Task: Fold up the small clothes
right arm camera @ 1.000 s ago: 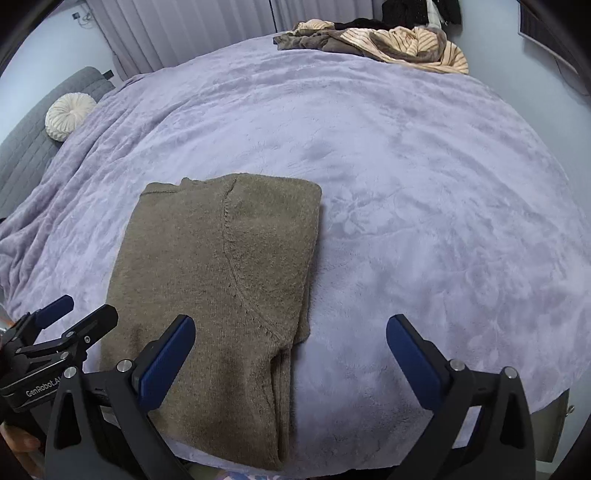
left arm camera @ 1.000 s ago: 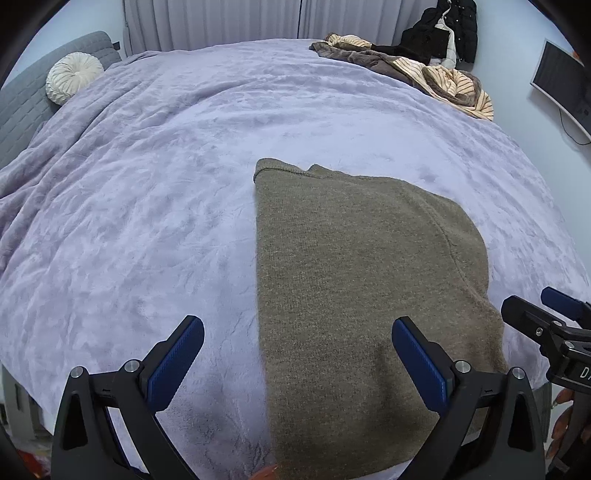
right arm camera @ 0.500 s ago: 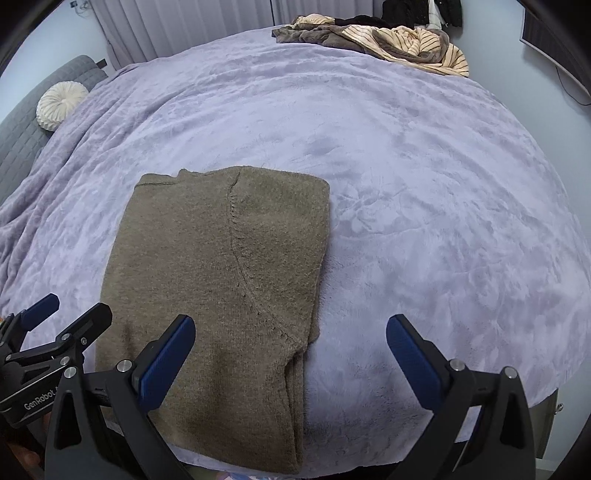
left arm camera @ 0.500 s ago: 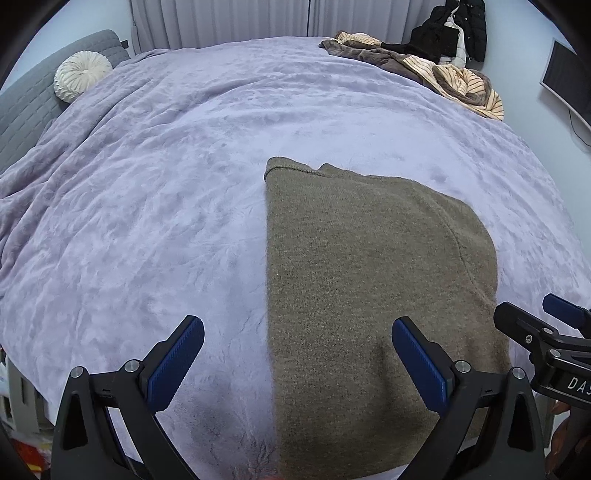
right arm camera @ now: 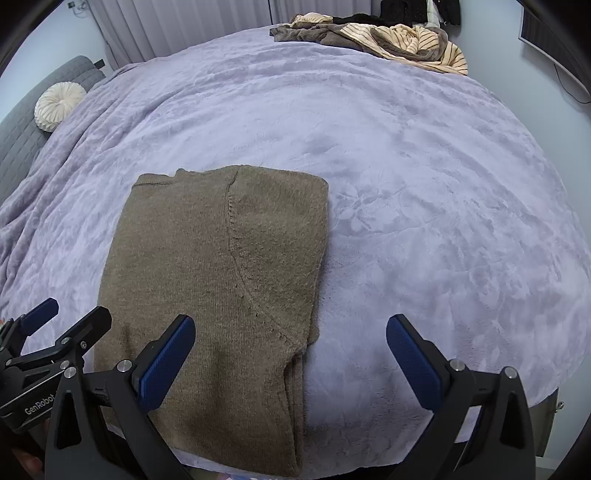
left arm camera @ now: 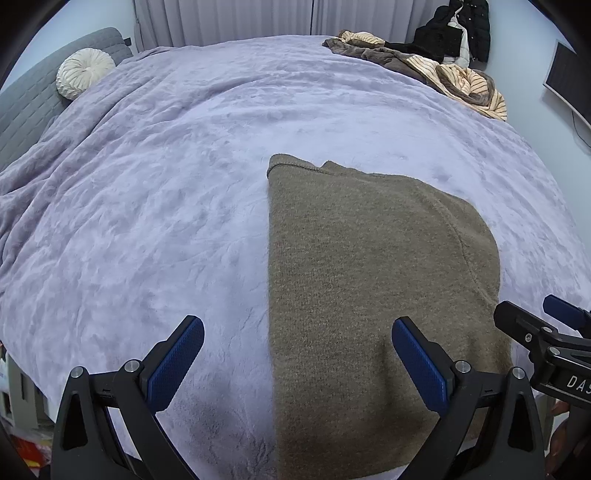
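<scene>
An olive-brown knit sweater [left arm camera: 369, 280] lies folded lengthwise on the lavender bed cover [left arm camera: 166, 184], near the bed's front edge. It also shows in the right wrist view [right arm camera: 221, 288]. My left gripper [left arm camera: 297, 363] is open and empty, held above the sweater's left edge near its front end. My right gripper [right arm camera: 290, 363] is open and empty, held above the sweater's right edge near its front end. Each gripper shows at the side of the other's view: the right one [left arm camera: 543, 332], the left one [right arm camera: 55, 332].
A pile of striped and brown clothes [left arm camera: 436, 70] lies at the far right of the bed, also in the right wrist view [right arm camera: 388, 40]. A round white cushion [left arm camera: 85, 72] rests on the grey headboard at far left. A dark jacket [left arm camera: 461, 26] hangs at the back.
Both grippers have drawn back and risen slightly; the sweater sits a little farther away in both views. The sweater has not moved. Both grippers stay open.
</scene>
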`<control>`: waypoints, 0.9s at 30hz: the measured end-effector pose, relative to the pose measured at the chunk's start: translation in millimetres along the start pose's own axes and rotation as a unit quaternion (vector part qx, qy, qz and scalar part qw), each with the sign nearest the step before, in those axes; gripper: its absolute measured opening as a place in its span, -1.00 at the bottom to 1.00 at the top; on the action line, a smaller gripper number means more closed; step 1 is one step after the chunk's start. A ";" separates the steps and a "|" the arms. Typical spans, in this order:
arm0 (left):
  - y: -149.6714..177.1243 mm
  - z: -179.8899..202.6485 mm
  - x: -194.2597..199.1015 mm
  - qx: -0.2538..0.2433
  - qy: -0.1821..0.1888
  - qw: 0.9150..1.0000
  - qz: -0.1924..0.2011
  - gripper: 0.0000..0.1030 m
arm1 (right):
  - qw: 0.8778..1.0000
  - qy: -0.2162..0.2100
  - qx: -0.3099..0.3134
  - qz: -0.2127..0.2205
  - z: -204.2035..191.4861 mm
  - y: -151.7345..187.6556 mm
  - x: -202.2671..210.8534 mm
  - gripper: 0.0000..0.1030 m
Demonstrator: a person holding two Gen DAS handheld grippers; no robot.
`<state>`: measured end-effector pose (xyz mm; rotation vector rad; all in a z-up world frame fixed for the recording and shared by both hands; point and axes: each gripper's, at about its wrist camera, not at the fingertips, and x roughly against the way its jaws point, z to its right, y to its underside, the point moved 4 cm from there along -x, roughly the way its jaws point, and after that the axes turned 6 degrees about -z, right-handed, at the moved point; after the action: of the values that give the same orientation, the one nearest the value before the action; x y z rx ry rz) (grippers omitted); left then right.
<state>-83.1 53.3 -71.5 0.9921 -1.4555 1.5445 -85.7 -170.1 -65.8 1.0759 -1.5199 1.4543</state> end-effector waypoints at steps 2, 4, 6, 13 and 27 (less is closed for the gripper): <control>-0.4 -0.8 -0.5 0.001 -0.002 1.000 0.000 0.98 | 1.000 0.000 0.000 0.000 -0.2 -0.2 0.0 1.00; -0.4 -0.9 -0.4 0.001 -0.004 1.000 0.000 0.98 | 1.000 0.000 0.000 -0.001 -0.6 1.3 -1.1 1.00; 0.0 -0.8 -0.3 0.002 -0.005 1.000 0.001 0.97 | 1.000 0.000 -0.001 -0.002 -1.7 3.0 -2.2 1.00; 1.4 -1.3 -1.1 0.002 -0.005 1.000 -0.002 0.97 | 1.000 -0.001 -0.001 -0.002 -2.2 3.2 -2.8 1.00; 2.8 -2.4 -5.3 0.004 -0.008 1.000 -0.007 0.97 | 1.000 0.000 -0.001 -0.004 -2.6 2.8 -5.4 1.00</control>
<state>-83.7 55.5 -77.6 1.0184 -1.4513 1.5378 -86.5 -167.2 -71.7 1.0796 -1.5157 1.4465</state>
